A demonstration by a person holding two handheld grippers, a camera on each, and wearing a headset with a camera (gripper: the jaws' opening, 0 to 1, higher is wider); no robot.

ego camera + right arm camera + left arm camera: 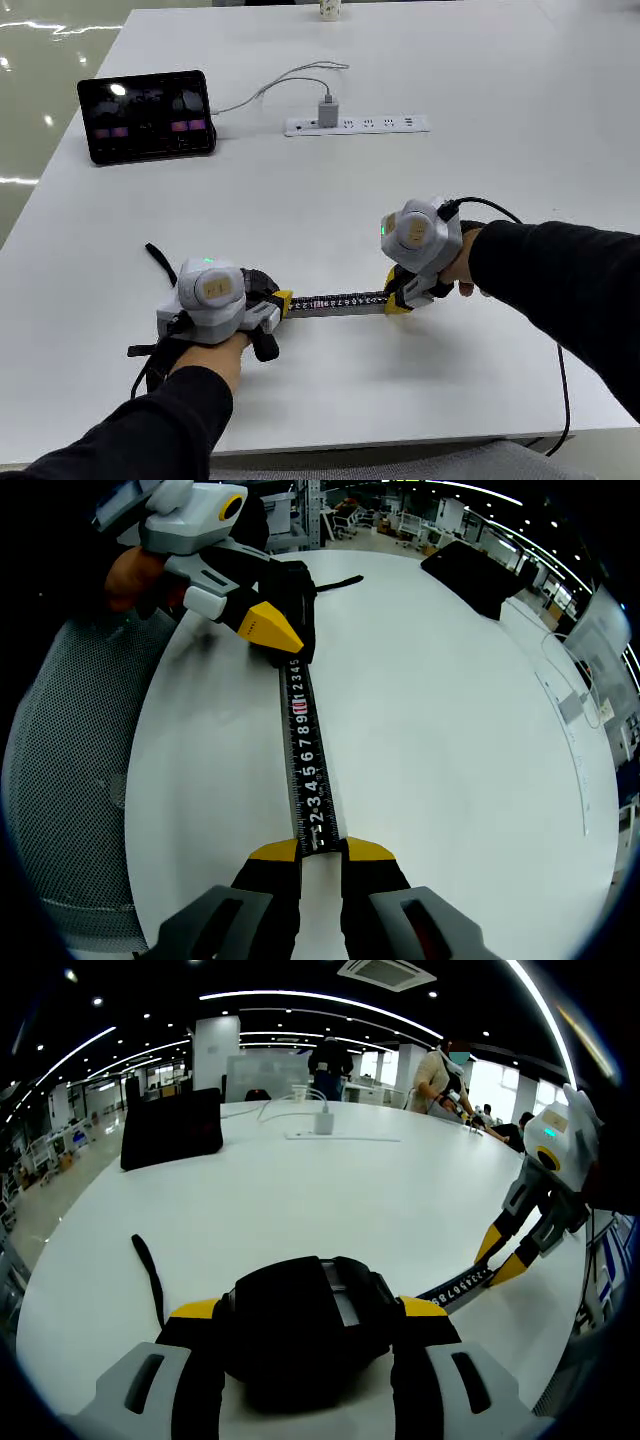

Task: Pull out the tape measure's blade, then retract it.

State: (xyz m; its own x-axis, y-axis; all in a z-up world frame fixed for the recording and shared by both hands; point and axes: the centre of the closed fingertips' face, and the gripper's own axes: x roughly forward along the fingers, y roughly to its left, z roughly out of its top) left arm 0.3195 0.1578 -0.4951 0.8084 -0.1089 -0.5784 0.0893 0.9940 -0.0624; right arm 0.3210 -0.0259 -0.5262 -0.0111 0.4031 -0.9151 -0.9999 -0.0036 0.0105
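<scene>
— On the tabletop [420,70], near its front edge: tape measure [296,600], black case, blade [305,770] drawn out straight between the grippers, numbers up.
— Who has the case?
— Held by the left gripper [310,1312], fingers [196,1310] closed against both its sides.
— Blade's tip?
— Pinched by the right gripper [322,852], fingers nearly together on it.
— Beyond?
— Tablet [147,115] and power strip [356,125], well apart, toward the far side.

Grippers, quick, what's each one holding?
Left gripper: closed on the tape measure case.
Right gripper: closed on the end of the blade.
</scene>
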